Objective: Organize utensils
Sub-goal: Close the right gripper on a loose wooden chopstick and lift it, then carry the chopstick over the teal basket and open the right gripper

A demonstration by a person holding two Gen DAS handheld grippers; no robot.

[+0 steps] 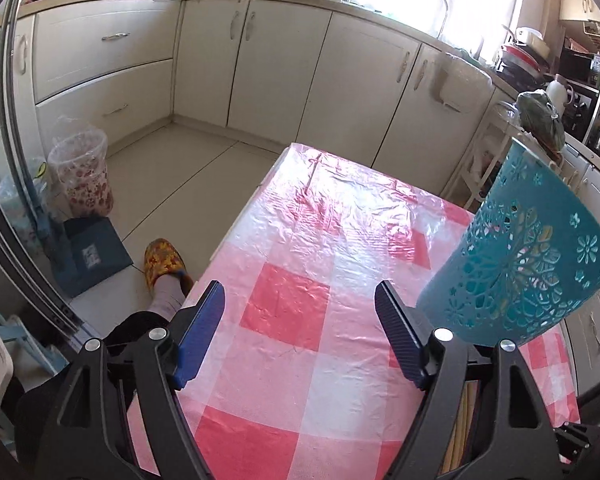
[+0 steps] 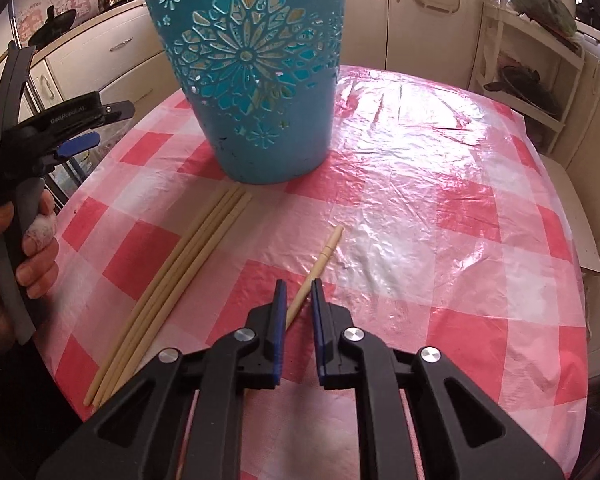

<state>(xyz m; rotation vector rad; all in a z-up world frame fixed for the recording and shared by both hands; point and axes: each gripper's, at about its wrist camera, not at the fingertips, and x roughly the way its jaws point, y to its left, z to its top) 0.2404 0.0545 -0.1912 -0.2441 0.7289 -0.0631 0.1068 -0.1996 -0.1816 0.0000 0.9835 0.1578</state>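
Observation:
A teal perforated holder (image 2: 252,76) stands upright on the pink checked table (image 2: 440,208); it also shows at the right of the left wrist view (image 1: 520,248). Several pale chopsticks (image 2: 172,280) lie side by side in front of the holder. One more chopstick (image 2: 320,264) lies apart. My right gripper (image 2: 299,286) hangs low over it, its jaws narrowed around the shaft with a small gap on each side. My left gripper (image 1: 300,292) is wide open and empty above the table's left edge; it shows at the left of the right wrist view (image 2: 88,128).
White kitchen cabinets (image 1: 260,60) run behind the table. A white rack (image 2: 532,72) stands beyond the table's far right corner. On the floor at the left are a flowered bin (image 1: 84,176), a dark box (image 1: 92,252) and a slippered foot (image 1: 164,264).

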